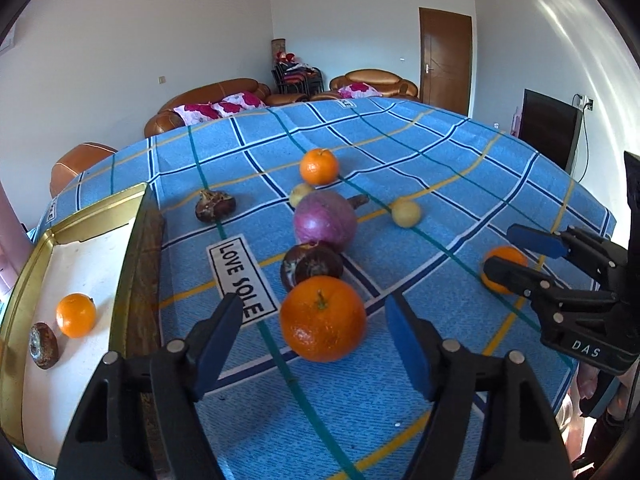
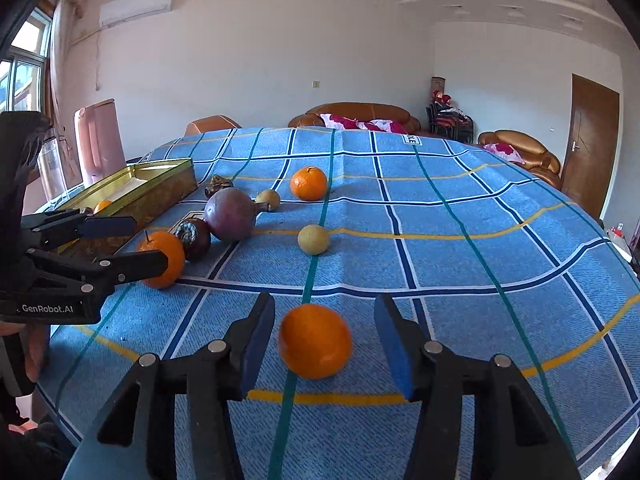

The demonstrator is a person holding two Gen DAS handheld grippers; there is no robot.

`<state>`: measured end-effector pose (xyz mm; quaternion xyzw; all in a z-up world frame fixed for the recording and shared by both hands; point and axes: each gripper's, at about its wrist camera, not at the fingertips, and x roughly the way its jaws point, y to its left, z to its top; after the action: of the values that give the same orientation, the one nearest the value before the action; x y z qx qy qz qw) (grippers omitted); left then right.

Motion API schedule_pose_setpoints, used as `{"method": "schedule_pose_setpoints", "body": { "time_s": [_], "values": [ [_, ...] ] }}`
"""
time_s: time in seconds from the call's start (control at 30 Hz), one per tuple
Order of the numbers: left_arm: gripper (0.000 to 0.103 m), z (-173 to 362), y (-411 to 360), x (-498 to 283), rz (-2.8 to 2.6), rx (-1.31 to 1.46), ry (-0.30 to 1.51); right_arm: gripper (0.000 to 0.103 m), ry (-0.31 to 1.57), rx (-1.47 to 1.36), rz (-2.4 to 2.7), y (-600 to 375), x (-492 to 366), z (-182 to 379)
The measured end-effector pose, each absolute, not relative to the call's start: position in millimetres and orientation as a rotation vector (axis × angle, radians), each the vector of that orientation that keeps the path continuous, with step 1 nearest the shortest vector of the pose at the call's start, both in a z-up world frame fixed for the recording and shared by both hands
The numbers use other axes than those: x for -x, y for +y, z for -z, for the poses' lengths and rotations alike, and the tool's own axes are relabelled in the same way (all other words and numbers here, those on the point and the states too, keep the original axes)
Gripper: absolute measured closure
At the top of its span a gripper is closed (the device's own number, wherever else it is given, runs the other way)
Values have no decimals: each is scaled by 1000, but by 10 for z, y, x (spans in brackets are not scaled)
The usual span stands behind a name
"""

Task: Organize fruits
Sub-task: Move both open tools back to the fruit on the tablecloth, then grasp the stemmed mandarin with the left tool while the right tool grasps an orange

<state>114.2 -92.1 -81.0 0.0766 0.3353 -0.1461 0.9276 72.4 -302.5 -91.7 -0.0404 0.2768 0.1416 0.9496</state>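
Note:
My left gripper (image 1: 316,332) is open around an orange (image 1: 323,319) that rests on the blue checked cloth, pads apart from it. My right gripper (image 2: 325,344) is open around another orange (image 2: 315,341) near the front edge. Each gripper shows in the other view: the right gripper (image 1: 508,252) and the left gripper (image 2: 148,244). A gold tin (image 1: 100,208) at the left holds a small orange (image 1: 76,315) and a brown fruit (image 1: 43,345). A purple fruit (image 1: 325,220), dark fruits (image 1: 311,266), a far orange (image 1: 319,166) and pale round fruits (image 1: 406,213) lie on the cloth.
Another dark fruit (image 1: 214,206) lies by the tin. A "LOVE SOLE" label (image 1: 240,276) is sewn on the cloth. The table's front edge is close to the right gripper. Sofas (image 2: 360,116), a pink appliance (image 2: 98,140) and a door (image 2: 592,140) stand beyond the table.

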Motion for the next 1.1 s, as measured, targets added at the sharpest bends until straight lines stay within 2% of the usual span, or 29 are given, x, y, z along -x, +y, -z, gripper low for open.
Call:
{"method": "schedule_pose_setpoints", "body": {
  "time_s": [0.17,0.27,1.1],
  "values": [
    [36,858,-903,-1228,320,-128,740,63,599,90,-307,-2970,-761,1004],
    [51,893,-924,-1247,337,-132,766,63,599,94,-309,-2956,-752,1012],
    [53,836,-799,-1163,334,-57,697,64,567,146,-411,-2436,-849,792]
  ]
}}
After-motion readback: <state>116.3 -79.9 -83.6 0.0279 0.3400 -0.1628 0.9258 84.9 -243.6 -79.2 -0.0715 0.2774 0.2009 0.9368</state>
